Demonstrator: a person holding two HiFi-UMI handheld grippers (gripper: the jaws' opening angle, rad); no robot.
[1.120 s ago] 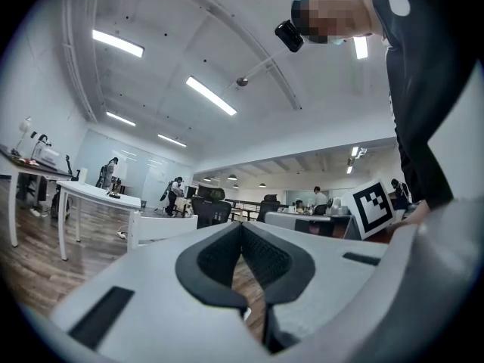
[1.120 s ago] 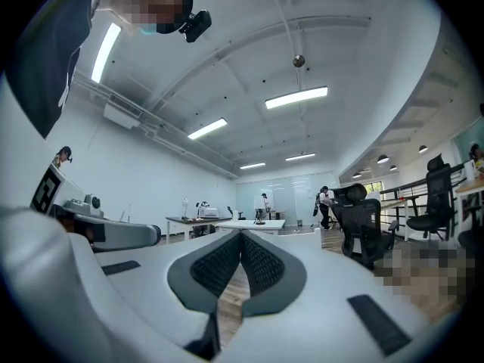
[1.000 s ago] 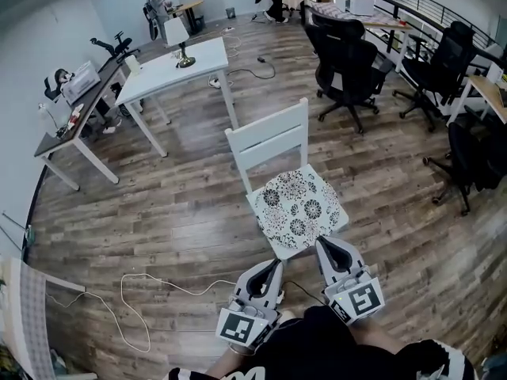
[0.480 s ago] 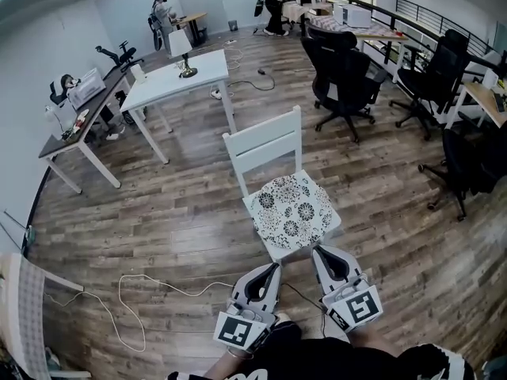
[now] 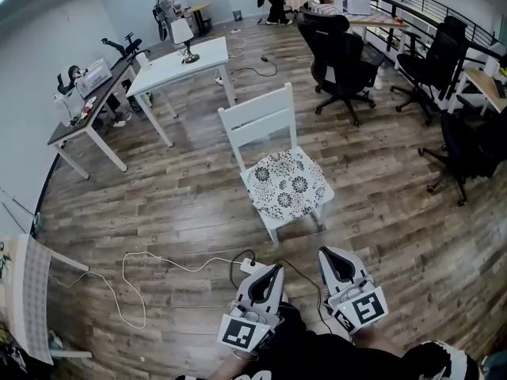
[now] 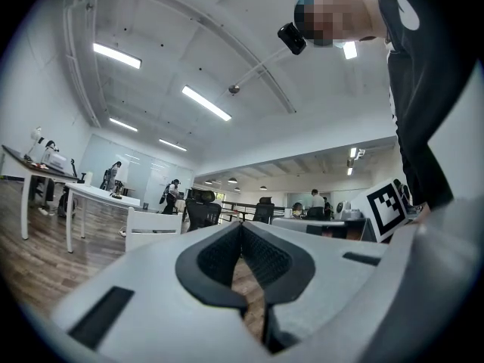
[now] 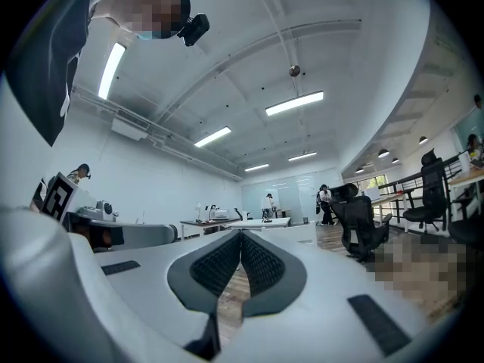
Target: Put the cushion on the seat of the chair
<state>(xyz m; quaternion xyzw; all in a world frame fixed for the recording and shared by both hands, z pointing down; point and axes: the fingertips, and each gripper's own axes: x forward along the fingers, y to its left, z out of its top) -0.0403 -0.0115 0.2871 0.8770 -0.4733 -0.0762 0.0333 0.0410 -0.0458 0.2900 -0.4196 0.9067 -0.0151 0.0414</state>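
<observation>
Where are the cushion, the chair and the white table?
cushion (image 5: 287, 184), head view, middle of its patterned top.
chair (image 5: 253, 111), head view, upper backrest slat.
white table (image 5: 170, 70), head view, bare tabletop.

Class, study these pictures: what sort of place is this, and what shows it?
Probably an open-plan office or lab: black swivel office chairs, white desks standing about a wood floor, and long ceiling strip lights.
</observation>
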